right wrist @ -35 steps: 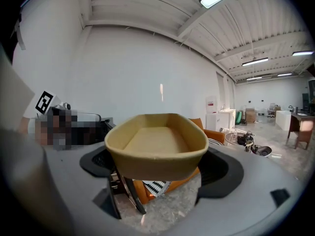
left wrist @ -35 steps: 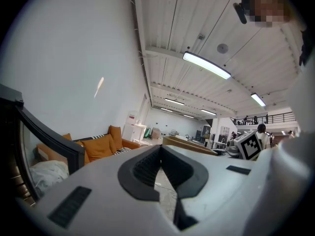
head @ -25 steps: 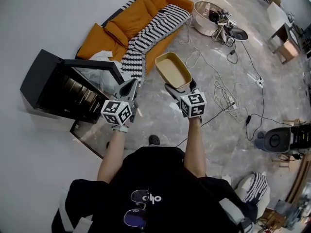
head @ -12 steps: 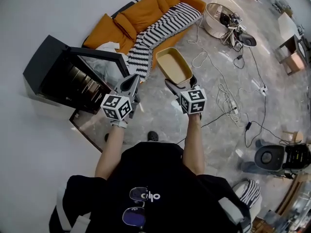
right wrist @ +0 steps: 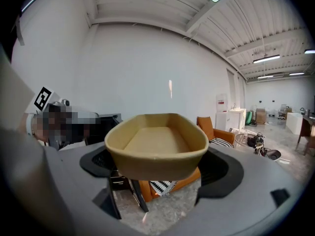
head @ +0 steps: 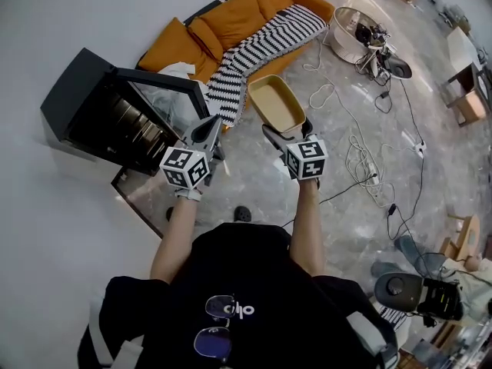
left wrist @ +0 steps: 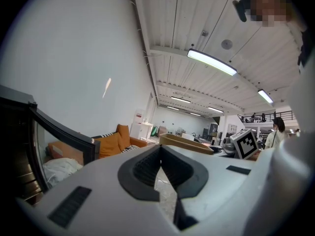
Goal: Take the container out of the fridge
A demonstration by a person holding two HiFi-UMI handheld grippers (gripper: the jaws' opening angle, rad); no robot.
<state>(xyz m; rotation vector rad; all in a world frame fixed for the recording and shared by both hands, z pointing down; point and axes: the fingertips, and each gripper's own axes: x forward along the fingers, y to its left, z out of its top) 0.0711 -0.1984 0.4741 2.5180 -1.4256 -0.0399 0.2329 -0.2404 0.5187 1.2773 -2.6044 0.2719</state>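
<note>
Head view showed the person standing on the marble floor (head: 346, 206) with both arms held forward. The right claw (head: 286, 134) pinched the near end of a tan oblong container (head: 277, 102), which stuck out ahead of it in the air, open side up and empty, well clear of the black fridge (head: 81, 110). The fridge stood to the left against the white wall, its glass door (head: 165, 98) swung open toward the person. The left claw (head: 206, 127) hung in front of that door with nothing in it.

In the right gripper view, the container (right wrist: 157, 144) filled the middle of the frame, its rounded end wall clamped between the 2 dark pads of the right claw (right wrist: 160, 167).

In the left gripper view, the left claw (left wrist: 160, 150) had its tips pressed together with nothing between them. The door frame (left wrist: 61, 132) showed at the left and the container's rim (left wrist: 189, 144) just past the tips.

An orange sofa (head: 231, 18) with a black-and-white striped blanket (head: 265, 41) stood beyond the fridge.
</note>
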